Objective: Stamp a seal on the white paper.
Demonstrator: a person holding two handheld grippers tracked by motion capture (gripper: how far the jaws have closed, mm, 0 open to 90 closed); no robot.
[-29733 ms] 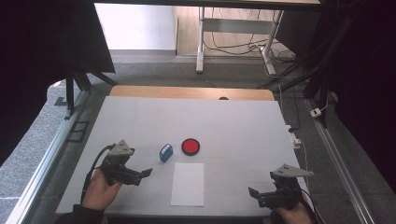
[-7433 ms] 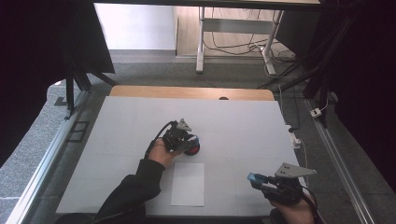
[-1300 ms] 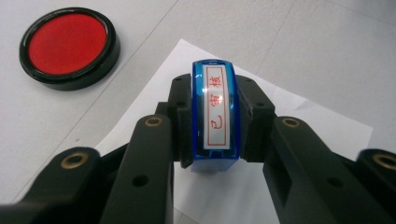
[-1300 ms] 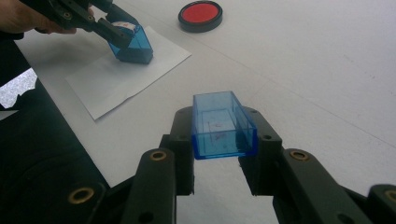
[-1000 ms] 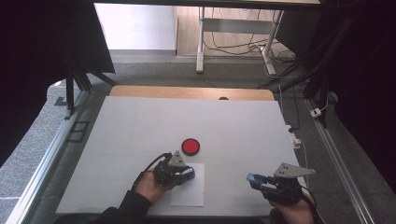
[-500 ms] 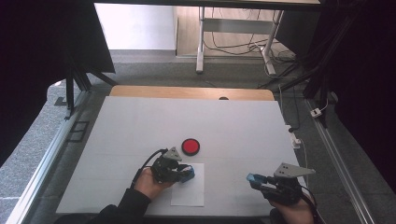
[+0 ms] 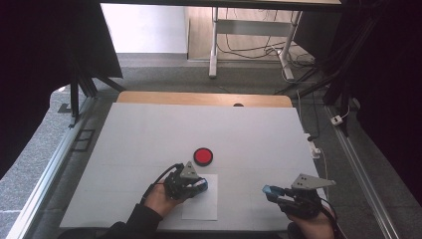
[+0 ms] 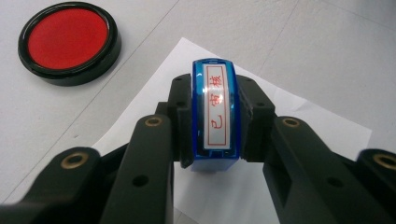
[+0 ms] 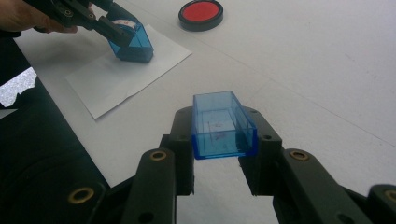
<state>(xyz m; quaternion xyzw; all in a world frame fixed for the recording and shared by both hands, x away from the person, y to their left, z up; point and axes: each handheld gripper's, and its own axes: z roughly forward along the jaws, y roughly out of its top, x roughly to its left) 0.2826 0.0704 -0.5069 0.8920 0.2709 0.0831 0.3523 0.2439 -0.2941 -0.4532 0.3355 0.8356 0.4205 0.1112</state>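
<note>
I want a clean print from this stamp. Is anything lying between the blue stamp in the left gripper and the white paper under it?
Nothing visible is. The blue plastic stamp, clamped in the left gripper, sits over a bare part of the white paper sheet. The round red ink pad lies off the paper, and the clear blue cap is in the right gripper.

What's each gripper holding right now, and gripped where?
Left gripper clamps the blue stamp by its two long sides, over the paper. Right gripper holds the stamp's clear blue cap by its side walls.

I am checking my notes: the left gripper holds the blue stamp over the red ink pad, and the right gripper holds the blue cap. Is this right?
Not quite. The left gripper holds the blue stamp over the white paper, not the red ink pad, as the left gripper view shows. The right gripper does hold the blue cap.
</note>
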